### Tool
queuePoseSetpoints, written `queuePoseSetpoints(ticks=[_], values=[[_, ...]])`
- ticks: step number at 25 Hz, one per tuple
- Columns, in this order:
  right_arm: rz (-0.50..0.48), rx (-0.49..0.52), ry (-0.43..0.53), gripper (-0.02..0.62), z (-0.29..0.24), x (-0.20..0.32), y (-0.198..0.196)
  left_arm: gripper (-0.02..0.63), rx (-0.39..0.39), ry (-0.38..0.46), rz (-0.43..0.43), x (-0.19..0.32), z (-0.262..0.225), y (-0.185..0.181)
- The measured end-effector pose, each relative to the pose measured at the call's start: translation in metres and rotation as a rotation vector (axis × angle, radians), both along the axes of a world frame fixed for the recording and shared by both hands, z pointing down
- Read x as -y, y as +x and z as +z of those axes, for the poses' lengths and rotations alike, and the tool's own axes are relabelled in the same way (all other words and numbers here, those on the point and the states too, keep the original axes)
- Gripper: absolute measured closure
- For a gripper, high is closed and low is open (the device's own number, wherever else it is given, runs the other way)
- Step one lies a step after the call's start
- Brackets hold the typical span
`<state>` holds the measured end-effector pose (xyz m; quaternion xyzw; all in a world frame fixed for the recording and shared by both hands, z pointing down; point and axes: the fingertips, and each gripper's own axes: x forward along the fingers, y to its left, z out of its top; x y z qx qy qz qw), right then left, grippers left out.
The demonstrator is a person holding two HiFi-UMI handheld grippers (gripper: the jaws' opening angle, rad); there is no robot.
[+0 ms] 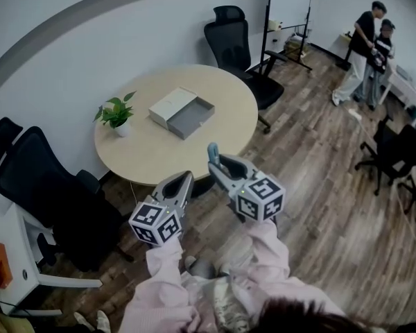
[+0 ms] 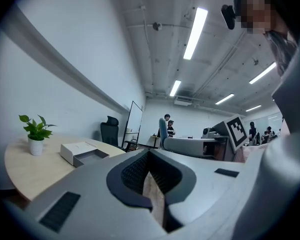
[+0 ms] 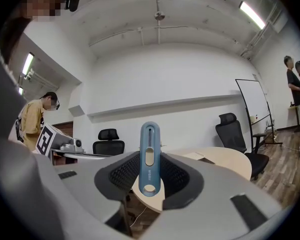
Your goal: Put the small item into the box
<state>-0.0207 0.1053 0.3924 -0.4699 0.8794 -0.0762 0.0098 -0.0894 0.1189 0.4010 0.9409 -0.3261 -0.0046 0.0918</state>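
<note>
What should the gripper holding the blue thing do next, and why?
Probably carry the right gripper forward over the round table toward the open box. Its jaws clamp the blue item upright, but the box lies farther across the table, so it looks too far away to drop it in yet.

The left gripper and right gripper are pale grey shells with black textured pads and black-and-white marker cubes. The person wears pale pink sleeves.
</note>
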Motion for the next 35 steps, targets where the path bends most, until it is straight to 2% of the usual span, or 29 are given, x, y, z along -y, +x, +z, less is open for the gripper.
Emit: queuePoseSetpoints(ticks=[7, 12, 25, 35], values=[[-0.025, 0.081, -0.009, 0.460, -0.003, 0.006, -0.007, 0.597, 0.017, -0.019, 0.003, 0.002, 0.007, -0.010], [-0.028, 0.062, -0.033, 0.460, 0.002, 0.022, -0.015, 0.597, -0.012, -0.037, -0.011, 0.024, 0.006, -0.020], [-0.005, 0.051, -0.088, 0.459, 0.020, 0.060, -0.005, 0.597, -0.024, -0.074, 0.060, 0.067, 0.015, 0.005], [0.009, 0.049, -0.124, 0.459, 0.029, 0.097, 0.010, 0.597, -0.014, -0.061, 0.097, 0.111, 0.013, 0.024]])
